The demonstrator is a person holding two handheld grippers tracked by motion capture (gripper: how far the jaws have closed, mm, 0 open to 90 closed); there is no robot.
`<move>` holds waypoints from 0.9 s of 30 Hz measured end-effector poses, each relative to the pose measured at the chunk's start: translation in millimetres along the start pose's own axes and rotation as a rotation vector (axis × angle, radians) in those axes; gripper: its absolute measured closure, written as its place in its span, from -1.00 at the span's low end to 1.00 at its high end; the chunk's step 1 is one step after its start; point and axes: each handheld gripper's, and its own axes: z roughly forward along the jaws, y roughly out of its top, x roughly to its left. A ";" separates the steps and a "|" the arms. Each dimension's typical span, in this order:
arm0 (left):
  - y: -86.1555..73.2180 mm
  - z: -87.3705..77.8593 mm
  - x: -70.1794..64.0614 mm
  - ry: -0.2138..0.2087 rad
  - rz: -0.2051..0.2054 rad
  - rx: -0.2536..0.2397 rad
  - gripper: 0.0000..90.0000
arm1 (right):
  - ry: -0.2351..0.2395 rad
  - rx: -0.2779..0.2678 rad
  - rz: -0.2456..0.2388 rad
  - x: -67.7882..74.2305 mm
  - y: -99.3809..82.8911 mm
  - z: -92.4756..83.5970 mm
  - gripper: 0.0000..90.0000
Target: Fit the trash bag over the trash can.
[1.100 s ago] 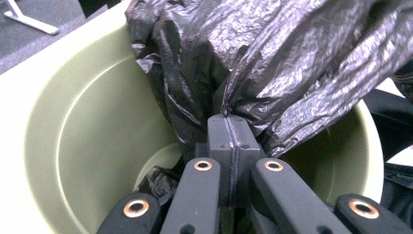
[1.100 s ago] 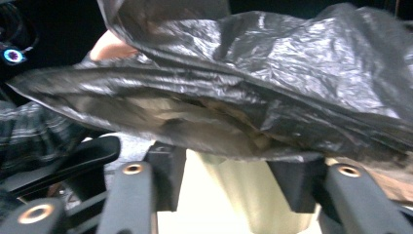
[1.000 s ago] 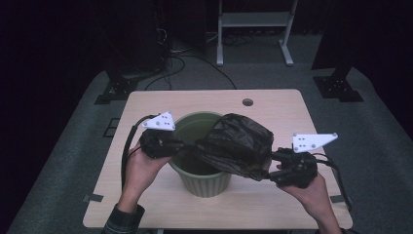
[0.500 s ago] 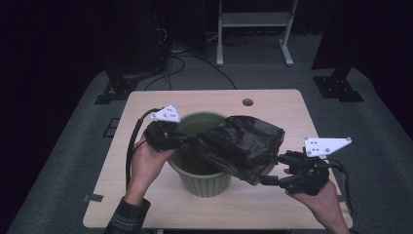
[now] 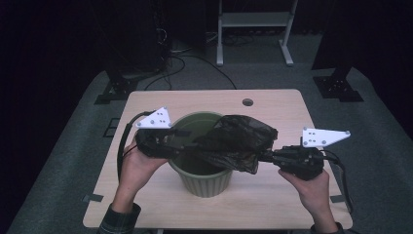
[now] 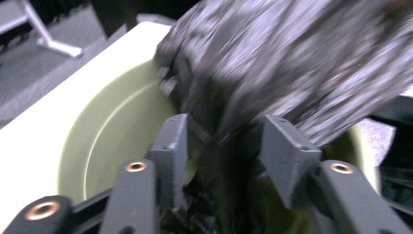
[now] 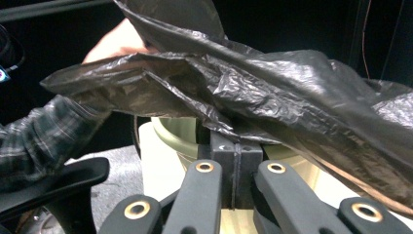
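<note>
The bin (image 5: 202,168) is a dull olive green, paler yellow-green on the inside, and the bag (image 5: 238,141) draped over its 3 o'clock side is glossy black, slightly see-through brownish where it's thin. The table (image 5: 272,105) is pale wood, the floor grey. Both grippers are black with white plates, and the sleeve (image 7: 44,136) is dark plaid.

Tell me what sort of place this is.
Probably a lab or studio set up for recording: a small wooden table on grey carpet, dark surroundings, loose floor cables, and a metal stand behind.
</note>
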 end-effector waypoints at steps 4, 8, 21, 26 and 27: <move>17.3 2.0 -7.5 -0.062 0.053 -0.026 -0.06 | -0.002 0.006 0.003 -2.5 0.2 2.1 1.00; 31.9 12.5 -13.7 -0.102 0.093 -0.034 -0.09 | -0.002 0.009 0.002 -5.1 0.2 4.3 1.00; 59.5 54.7 -20.3 -0.135 0.119 0.007 1.00 | -0.030 0.035 -0.016 -5.2 -2.3 3.0 0.94; 54.0 61.0 -10.7 -0.073 0.052 0.011 1.00 | -0.038 0.018 0.030 -5.3 -8.2 -11.0 0.52; 52.7 62.9 -8.0 -0.060 0.032 0.013 1.00 | -0.041 0.018 0.034 -4.5 -9.1 -12.5 0.45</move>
